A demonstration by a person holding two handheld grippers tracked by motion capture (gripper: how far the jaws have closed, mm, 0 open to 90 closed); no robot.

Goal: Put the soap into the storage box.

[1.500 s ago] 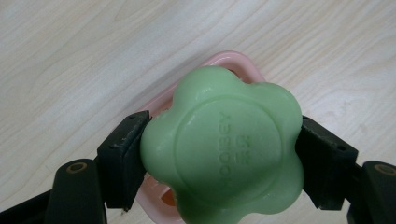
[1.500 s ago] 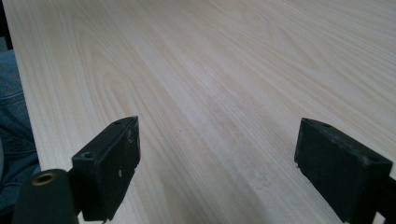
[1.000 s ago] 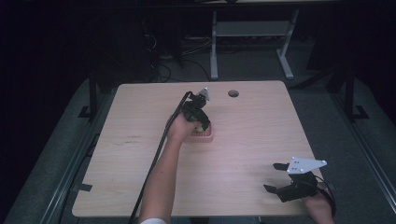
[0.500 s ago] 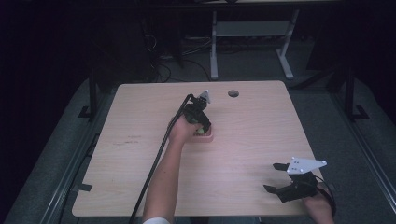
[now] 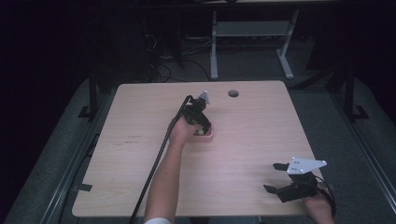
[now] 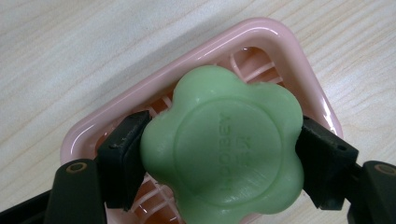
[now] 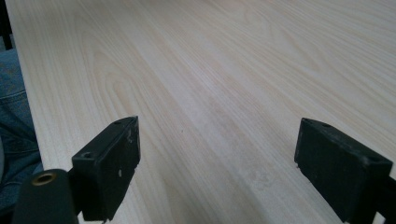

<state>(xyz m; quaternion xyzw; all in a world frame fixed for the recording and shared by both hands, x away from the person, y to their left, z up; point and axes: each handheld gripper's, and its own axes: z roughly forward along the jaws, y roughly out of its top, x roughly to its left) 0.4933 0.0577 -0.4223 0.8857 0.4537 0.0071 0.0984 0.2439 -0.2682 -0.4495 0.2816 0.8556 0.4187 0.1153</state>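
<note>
Left gripper [image 6: 219, 154] clenched on green flower-shaped soap [image 6: 222, 147], over the pink soap dish [image 6: 261, 39] near table centre, right gripper [image 7: 217, 163] released, jaws wide apart, at 5 o'clock on the wooden table [image 5: 261, 126]

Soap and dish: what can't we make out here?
- Soap underside, left gripper view: hidden by its own body; resting or lifted, unclear.
- Soap dish near edge, same view: cut off by the frame.
- Soap, high view: too small, behind the left gripper.
</note>
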